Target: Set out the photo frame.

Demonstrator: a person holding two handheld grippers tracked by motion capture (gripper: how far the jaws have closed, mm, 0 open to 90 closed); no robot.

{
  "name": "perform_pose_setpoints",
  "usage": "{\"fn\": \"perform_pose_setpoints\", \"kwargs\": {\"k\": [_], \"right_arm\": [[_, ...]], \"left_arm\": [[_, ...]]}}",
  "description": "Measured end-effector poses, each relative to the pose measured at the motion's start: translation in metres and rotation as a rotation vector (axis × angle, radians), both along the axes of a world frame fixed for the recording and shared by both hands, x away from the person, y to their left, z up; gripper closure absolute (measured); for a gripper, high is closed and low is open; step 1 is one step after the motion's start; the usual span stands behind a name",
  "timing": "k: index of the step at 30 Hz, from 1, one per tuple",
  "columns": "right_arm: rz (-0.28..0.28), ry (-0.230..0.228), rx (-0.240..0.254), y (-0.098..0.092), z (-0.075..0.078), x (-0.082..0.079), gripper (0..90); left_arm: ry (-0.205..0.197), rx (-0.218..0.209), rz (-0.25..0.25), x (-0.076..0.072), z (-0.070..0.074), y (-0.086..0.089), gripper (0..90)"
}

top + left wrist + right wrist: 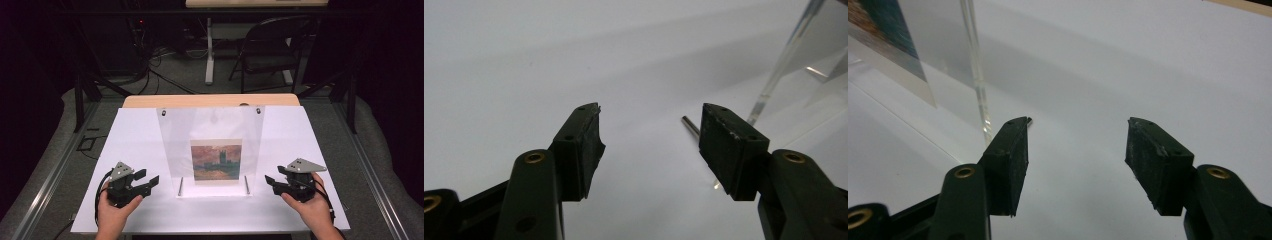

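Observation:
A clear acrylic picture stand (210,125) leans back at the middle of the white board (135,145). It holds a small painting print (216,159) of a dark building under an orange sky. Two short metal pins (180,186) (246,184) sit at its front base. My left gripper (149,177) is low to the left of the stand, open with nothing between its jaws. In the left gripper view my left gripper (649,112) points at one pin (690,125) and the clear edge (781,65). My right gripper (272,176) (1078,122) is open to the stand's right, beside its edge (975,65).
The board lies on a wooden table (210,100) with grey padding and metal rails at both sides. A black folding chair (272,47), a white table leg (209,55) and loose cables (150,65) are on the floor beyond.

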State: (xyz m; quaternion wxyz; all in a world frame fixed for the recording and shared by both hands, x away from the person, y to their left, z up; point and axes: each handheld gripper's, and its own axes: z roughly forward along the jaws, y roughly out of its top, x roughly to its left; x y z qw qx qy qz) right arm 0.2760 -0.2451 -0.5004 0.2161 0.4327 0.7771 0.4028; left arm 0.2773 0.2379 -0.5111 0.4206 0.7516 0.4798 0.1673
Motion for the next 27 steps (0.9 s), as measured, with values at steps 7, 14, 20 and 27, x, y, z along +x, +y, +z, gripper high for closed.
{"fn": "perform_pose_setpoints", "kwargs": {"k": [7,14,20,27], "right_arm": [[-0.044,-0.021,-0.028,-0.006,-0.011,-0.001,41.9],[-0.074,-0.054,-0.044,-0.009,-0.025,-0.002,41.8],[-0.067,-0.047,-0.050,-0.006,-0.036,-0.003,41.5],[-0.074,-0.024,-0.008,-0.009,-0.041,0.001,40.2]], "left_arm": [[0.019,0.014,0.048,0.001,-0.011,0.008,41.6],[0.027,0.009,0.088,0.002,-0.021,0.016,41.7],[0.021,0.021,0.125,0.001,-0.025,0.021,40.3],[0.024,0.033,0.132,0.003,-0.031,0.023,40.3]]}}
